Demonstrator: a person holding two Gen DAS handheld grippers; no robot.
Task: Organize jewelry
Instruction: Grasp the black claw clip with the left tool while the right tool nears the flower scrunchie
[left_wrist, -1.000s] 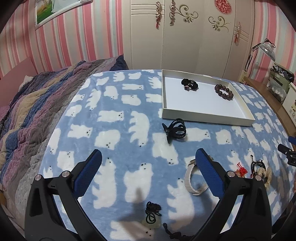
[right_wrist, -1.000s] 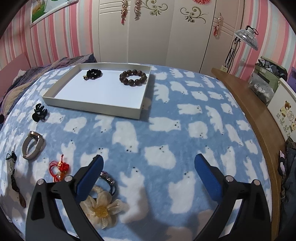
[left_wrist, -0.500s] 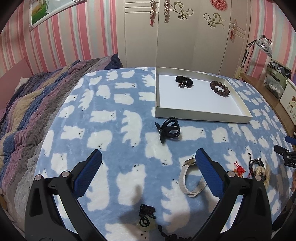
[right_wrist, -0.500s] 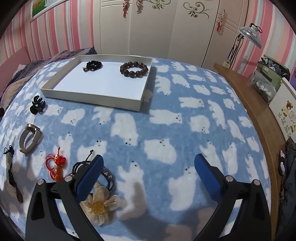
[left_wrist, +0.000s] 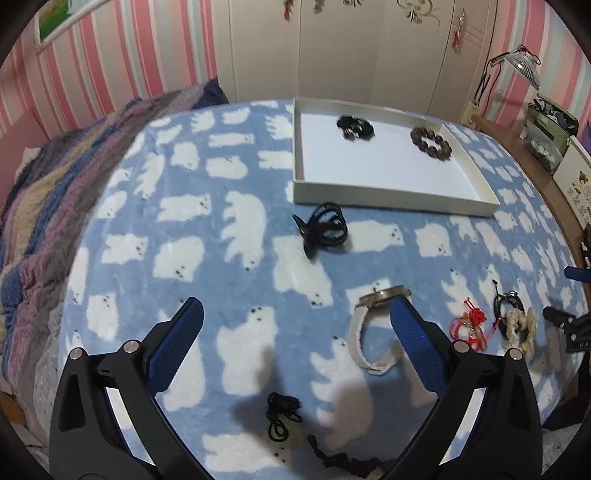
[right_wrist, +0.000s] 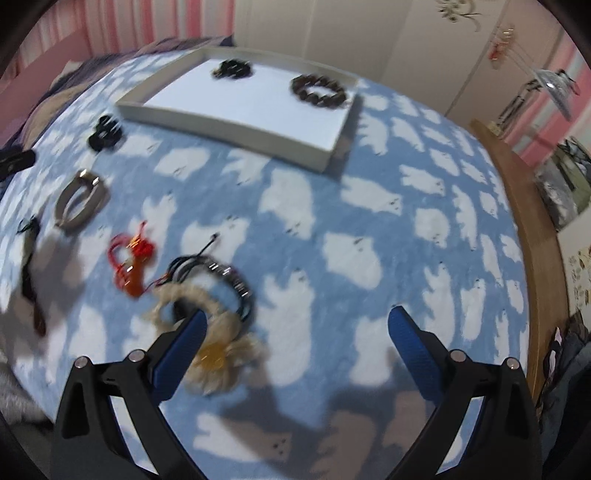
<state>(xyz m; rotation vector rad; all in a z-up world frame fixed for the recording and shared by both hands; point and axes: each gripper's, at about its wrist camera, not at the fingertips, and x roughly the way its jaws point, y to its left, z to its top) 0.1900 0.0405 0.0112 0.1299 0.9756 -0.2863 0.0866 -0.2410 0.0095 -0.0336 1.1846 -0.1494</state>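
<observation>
A white tray (left_wrist: 391, 192) lies on the blue bear-print blanket and holds a black hair tie (left_wrist: 355, 126) and a brown bead bracelet (left_wrist: 431, 139). On the blanket lie a black claw clip (left_wrist: 324, 229), a white-strap watch (left_wrist: 371, 332), a red knot charm (left_wrist: 470, 325), a flower hair tie (left_wrist: 519, 328) and a jade pendant on black cord (left_wrist: 284, 419). My left gripper (left_wrist: 295, 332) is open above the blanket, its right finger over the watch. My right gripper (right_wrist: 295, 332) is open, its left finger over the flower hair tie (right_wrist: 218, 354), beside a black bracelet (right_wrist: 229, 280).
A striped quilt (left_wrist: 48, 192) covers the bed's left side. A wooden bedside surface (right_wrist: 532, 229) with a lamp (left_wrist: 524, 66) and boxes stands to the right. White wardrobe doors (left_wrist: 332, 48) stand behind the bed.
My right gripper has moved forward, left and down toward the flower hair tie and black bracelet; its view is blurred. My left gripper has drifted slightly; both stay open.
</observation>
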